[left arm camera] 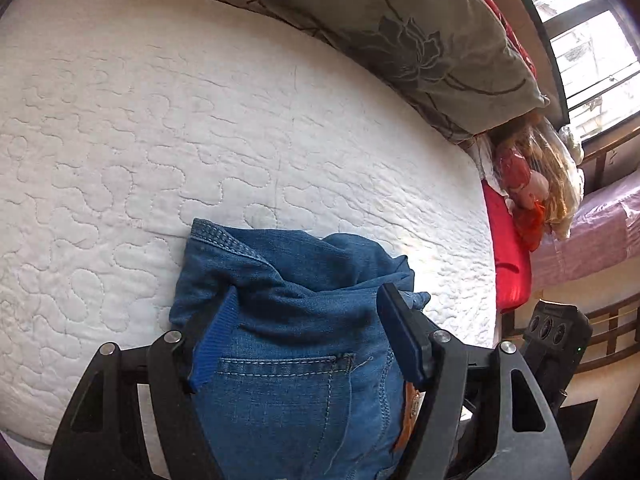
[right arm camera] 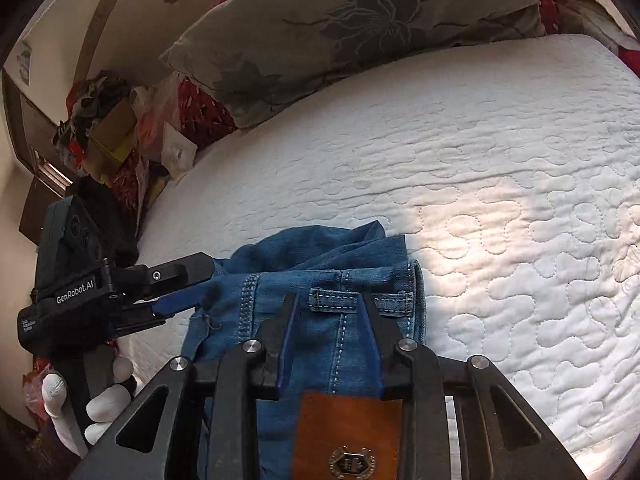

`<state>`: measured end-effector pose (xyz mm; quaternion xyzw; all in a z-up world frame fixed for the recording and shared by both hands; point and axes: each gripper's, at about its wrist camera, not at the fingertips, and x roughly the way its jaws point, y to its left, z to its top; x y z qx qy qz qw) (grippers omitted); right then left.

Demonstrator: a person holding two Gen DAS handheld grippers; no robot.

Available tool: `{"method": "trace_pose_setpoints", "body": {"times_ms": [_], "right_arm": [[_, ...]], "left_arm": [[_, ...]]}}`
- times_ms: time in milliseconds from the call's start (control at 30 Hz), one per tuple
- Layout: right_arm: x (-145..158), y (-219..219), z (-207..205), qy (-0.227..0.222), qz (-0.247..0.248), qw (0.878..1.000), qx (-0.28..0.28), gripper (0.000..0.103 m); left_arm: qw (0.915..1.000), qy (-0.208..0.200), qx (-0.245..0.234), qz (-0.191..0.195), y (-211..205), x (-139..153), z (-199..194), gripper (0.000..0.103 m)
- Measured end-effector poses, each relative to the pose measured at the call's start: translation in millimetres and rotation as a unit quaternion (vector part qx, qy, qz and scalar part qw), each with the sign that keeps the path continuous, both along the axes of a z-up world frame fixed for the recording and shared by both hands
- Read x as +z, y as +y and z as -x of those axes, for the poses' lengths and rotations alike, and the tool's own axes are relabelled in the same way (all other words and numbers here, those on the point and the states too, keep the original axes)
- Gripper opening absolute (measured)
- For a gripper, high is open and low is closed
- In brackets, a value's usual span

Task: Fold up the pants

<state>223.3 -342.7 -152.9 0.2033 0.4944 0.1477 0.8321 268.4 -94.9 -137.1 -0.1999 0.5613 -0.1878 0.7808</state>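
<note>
Blue denim jeans (left arm camera: 288, 320) lie bunched at the near edge of a white quilted mattress (left arm camera: 200, 120). My left gripper (left arm camera: 308, 300) has its jaws around the waistband near a back pocket, denim filling the gap. My right gripper (right arm camera: 330, 304) has its jaws around the waistband by a belt loop (right arm camera: 340, 296), just above the brown leather patch (right arm camera: 344, 424). In the right wrist view the left gripper (right arm camera: 180, 284) shows at the left, closed on the jeans' edge (right arm camera: 248, 280), held by a white-gloved hand (right arm camera: 100, 404).
A grey floral pillow (left arm camera: 400, 40) lies along the mattress's far edge, also in the right wrist view (right arm camera: 340, 20). A doll and a red cloth (left arm camera: 520, 200) sit past the right edge. Boxes and clutter (right arm camera: 108, 132) pile at the left. A window (left arm camera: 592, 40) is at the right.
</note>
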Motion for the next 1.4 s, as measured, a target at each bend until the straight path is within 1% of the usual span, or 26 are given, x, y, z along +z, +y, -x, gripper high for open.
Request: {"method": "trace_pose_setpoints", "body": {"times_ms": [33, 67, 100, 133, 167, 233, 300, 333, 367, 400, 433, 567, 633, 667, 700, 733, 800, 833, 900, 933, 1000, 1133, 1233, 1300, 1333, 1400], "right_arm": [[-11, -1, -2, 0.004, -0.001, 1.0, 0.001, 0.028], [-14, -4, 1, -0.008, -0.009, 1.0, -0.001, 0.028], [-15, -6, 2, -0.012, -0.015, 1.0, 0.003, 0.028], [-15, -8, 3, -0.012, -0.02, 1.0, 0.004, 0.028], [-15, -9, 4, -0.009, -0.027, 1.0, 0.005, 0.028], [-13, -16, 6, 0.002, -0.05, 0.999, -0.002, 0.031], [-8, -27, 12, 0.014, -0.085, 0.996, -0.022, 0.033], [-5, -32, 17, 0.014, -0.103, 0.994, -0.031, 0.038], [-1, -37, 22, 0.012, -0.119, 0.992, -0.038, 0.043], [1, -42, 27, 0.012, -0.129, 0.99, -0.046, 0.05], [1, -46, 33, 0.014, -0.138, 0.989, -0.053, 0.054], [-9, -56, 50, 0.034, -0.149, 0.985, -0.078, 0.054], [-13, -59, 52, 0.044, -0.153, 0.983, -0.089, 0.054], [-13, -59, 51, 0.045, -0.154, 0.983, -0.091, 0.054], [-11, -60, 49, 0.044, -0.154, 0.983, -0.091, 0.054], [-9, -60, 46, 0.042, -0.151, 0.984, -0.091, 0.054], [-6, -61, 41, 0.039, -0.137, 0.985, -0.096, 0.054], [-5, -62, 39, 0.039, -0.136, 0.985, -0.099, 0.054], [-5, -63, 37, 0.042, -0.139, 0.984, -0.105, 0.056], [-6, -63, 38, 0.045, -0.14, 0.984, -0.106, 0.056], [-8, -63, 41, 0.051, -0.142, 0.983, -0.105, 0.056], [-10, -63, 52, 0.062, -0.141, 0.984, -0.092, 0.06], [-15, -64, 59, 0.069, -0.144, 0.983, -0.092, 0.06], [-18, -66, 64, 0.072, -0.147, 0.981, -0.103, 0.06], [-16, -66, 65, 0.067, -0.144, 0.981, -0.11, 0.06], [3, -63, 60, 0.036, -0.131, 0.985, -0.108, 0.06]], "left_arm": [[0.9999, -0.012, -0.006, -0.009, -3, -1, 0, 0.07], [0.9995, -0.022, -0.013, -0.02, -6, 1, 2, 0.071], [0.9992, -0.026, -0.021, -0.024, -8, 2, 2, 0.077], [0.9992, -0.027, -0.025, -0.018, -8, 2, 3, 0.079], [0.9995, -0.023, -0.021, -0.008, -6, 3, 2, 0.079], [0.9995, -0.009, -0.004, 0.032, 8, 6, 2, 0.079], [0.9973, 0.005, 0.021, 0.071, 26, 13, 4, 0.079], [0.9966, 0.006, 0.032, 0.076, 35, 18, 8, 0.079], [0.9966, 0.004, 0.041, 0.071, 43, 21, 12, 0.079], [0.9968, 0.002, 0.043, 0.067, 50, 22, 17, 0.079], [0.997, 0.004, 0.044, 0.063, 55, 21, 22, 0.079], [0.9953, 0.029, 0.065, 0.065, 71, 6, 35, 0.079], [0.9914, 0.045, 0.084, 0.089, 76, -1, 30, 0.079], [0.9896, 0.052, 0.089, 0.101, 76, -2, 25, 0.079], [0.9893, 0.057, 0.085, 0.104, 72, -2, 20, 0.079], [0.9908, 0.06, 0.076, 0.095, 66, -1, 15, 0.079], [0.9951, 0.052, 0.057, 0.061, 52, 2, 9, 0.079], [0.997, 0.046, 0.049, 0.039, 45, 3, 6, 0.079], [0.9983, 0.029, 0.043, -0.025, 33, 1, -2, 0.079], [0.9982, 0.022, 0.038, -0.04, 30, -1, -6, 0.079], [0.997, 0.016, 0.049, -0.057, 32, -1, -11, 0.079], [0.9975, 0.026, 0.061, -0.023, 54, 3, -9, 0.078], [0.998, 0.044, 0.044, 0.003, 68, 2, 12, 0.078], [0.9982, 0.049, 0.033, 0.011, 71, 0, 32, 0.078], [0.998, 0.051, 0.032, 0.021, 72, -2, 44, 0.078], [0.9967, 0.058, 0.033, 0.046, 77, -7, 69, 0.078]]}}
